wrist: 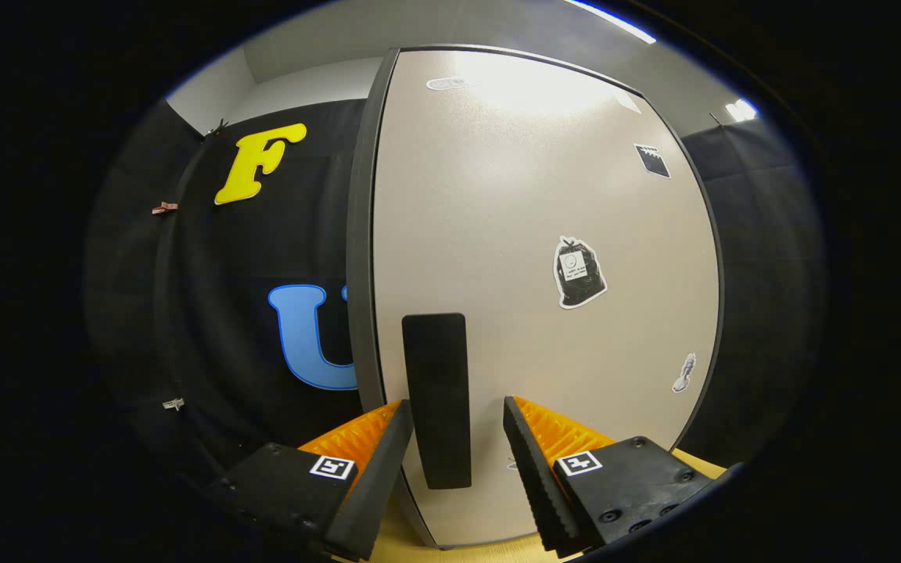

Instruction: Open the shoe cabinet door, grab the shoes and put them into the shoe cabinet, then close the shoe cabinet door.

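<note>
Gripper [458,426] fingers spread apart, gripping nothing. Shoe cabinet door [544,258] stands upright straight ahead. Its dark vertical handle [436,399] sits between the fingers, closer to the left one; contact can't be judged. Stickers [579,272] on the door right of the handle. Wood floor [411,543] below.

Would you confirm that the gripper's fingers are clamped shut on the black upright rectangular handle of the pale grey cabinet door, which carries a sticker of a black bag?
Not quite: the gripper is open. Its fingers stand either side of the black upright rectangular handle with gaps showing, so neither clearly presses on it. The gripper view shows this. The handle does sit on the pale grey cabinet door, which carries the black bag sticker.
</note>
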`<state>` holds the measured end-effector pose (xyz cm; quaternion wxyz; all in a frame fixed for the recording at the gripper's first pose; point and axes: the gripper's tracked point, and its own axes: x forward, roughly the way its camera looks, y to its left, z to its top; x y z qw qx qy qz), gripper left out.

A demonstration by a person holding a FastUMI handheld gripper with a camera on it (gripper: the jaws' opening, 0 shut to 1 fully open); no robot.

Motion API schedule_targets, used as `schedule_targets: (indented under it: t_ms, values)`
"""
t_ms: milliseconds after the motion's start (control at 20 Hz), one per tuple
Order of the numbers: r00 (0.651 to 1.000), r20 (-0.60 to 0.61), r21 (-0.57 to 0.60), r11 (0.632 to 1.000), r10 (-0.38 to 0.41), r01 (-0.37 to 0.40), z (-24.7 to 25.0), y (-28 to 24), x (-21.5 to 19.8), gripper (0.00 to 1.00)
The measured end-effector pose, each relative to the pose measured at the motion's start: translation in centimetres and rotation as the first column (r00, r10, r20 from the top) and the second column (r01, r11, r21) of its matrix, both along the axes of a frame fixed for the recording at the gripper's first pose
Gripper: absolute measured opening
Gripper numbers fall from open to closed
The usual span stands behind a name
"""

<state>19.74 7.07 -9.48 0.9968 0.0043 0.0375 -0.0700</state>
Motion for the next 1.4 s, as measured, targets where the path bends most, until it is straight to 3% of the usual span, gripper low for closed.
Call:
schedule_targets:
  t_ms: [50,200,350,500,900,1400]
  values:
    - [1.000,-0.004,-0.002,1.000,0.003,-0.003,-0.1,0.2,0.0,0.78]
    - [1.000,-0.002,-0.018,1.000,0.010,-0.010,-0.3,0.8,0.6,0.46]
    - [1.000,-0.005,-0.034,0.999,-0.002,0.001,-0.3,0.7,0.1,0.42]
    - [1.000,-0.022,-0.038,0.999,0.000,0.000,-0.5,0.6,0.2,0.30]
    - [0.998,-0.028,-0.018,0.998,0.063,-0.064,0.3,1.0,-2.5,0.30]
    - [0.987,-0.033,0.032,0.987,0.158,-0.156,1.7,-1.0,-10.1,0.30]
